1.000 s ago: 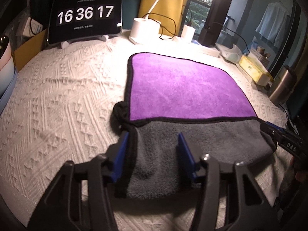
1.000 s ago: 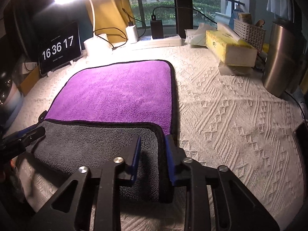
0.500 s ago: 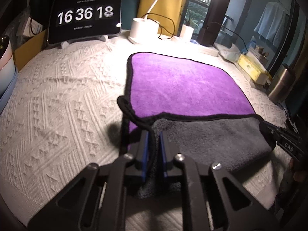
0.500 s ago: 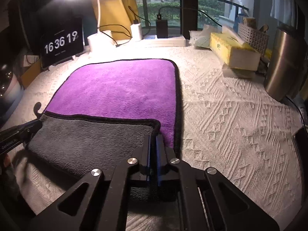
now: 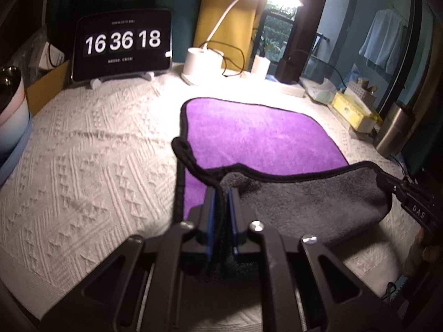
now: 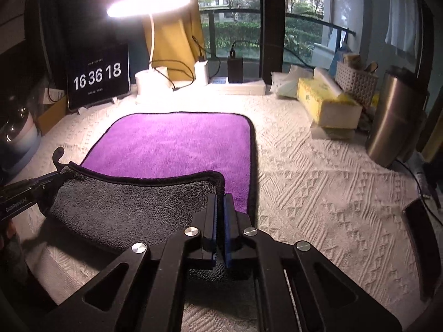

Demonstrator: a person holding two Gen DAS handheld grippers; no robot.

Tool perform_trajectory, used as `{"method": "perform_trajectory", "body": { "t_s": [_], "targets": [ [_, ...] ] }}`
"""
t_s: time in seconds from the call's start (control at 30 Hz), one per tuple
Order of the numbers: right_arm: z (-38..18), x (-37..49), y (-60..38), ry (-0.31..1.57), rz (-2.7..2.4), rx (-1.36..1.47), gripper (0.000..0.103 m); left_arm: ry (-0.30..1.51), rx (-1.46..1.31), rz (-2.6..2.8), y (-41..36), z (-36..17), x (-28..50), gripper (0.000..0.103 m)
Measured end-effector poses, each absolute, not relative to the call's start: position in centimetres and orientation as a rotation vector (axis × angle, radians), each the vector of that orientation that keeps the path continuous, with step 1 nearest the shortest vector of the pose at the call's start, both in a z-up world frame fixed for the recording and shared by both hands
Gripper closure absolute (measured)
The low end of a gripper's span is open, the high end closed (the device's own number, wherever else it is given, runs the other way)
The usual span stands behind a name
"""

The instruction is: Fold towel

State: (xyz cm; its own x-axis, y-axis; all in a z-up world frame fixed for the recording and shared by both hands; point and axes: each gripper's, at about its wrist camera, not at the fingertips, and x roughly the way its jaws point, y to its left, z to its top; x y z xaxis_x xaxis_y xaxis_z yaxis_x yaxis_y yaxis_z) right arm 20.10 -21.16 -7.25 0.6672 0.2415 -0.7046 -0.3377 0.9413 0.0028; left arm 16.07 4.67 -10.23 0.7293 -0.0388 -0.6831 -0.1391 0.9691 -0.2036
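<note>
Left wrist view: left hand-held gripper [image 5: 221,193] pinches the towel [image 5: 260,141] corner. Right hand-held gripper [image 6: 220,197] pinches the other corner, both lifted off the tabletop [image 6: 318,182].

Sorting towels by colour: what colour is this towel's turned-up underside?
Grey, with black edging; the underside shows best in the right wrist view.

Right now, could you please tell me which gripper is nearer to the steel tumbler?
The right gripper. It grips the towel at its near right corner, on the side where the steel tumbler stands. The left gripper grips the near left corner, a towel's width farther away.
</note>
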Motion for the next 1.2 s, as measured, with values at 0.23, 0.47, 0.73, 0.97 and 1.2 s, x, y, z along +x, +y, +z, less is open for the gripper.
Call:
{"method": "perform_trajectory", "body": {
  "t_s": [0.23,0.47,0.73,0.97,1.2],
  "targets": [
    [-5.9,20.1,-21.4,0.732,0.311,-0.124,0.099,0.713,-0.235,0.052,4.9,-8.7,16.5,0.093],
    [-5.0,20.6,-21.7,0.7,0.301,-0.125,0.099,0.693,-0.227,0.052,5.1,-7.8,17.3,0.093],
    [-4.3,21.7,-21.8,0.673,0.296,-0.128,0.099,0.67,-0.209,0.051,5.1,-6.9,18.5,0.093],
    [-3.8,23.0,-21.9,0.654,0.293,-0.128,0.099,0.652,-0.202,0.049,5.2,-6.4,19.6,0.093],
    [-3.8,24.2,-21.8,0.648,0.293,-0.129,0.099,0.638,-0.196,0.048,5.3,-6.2,20.8,0.093]
  ]
}}
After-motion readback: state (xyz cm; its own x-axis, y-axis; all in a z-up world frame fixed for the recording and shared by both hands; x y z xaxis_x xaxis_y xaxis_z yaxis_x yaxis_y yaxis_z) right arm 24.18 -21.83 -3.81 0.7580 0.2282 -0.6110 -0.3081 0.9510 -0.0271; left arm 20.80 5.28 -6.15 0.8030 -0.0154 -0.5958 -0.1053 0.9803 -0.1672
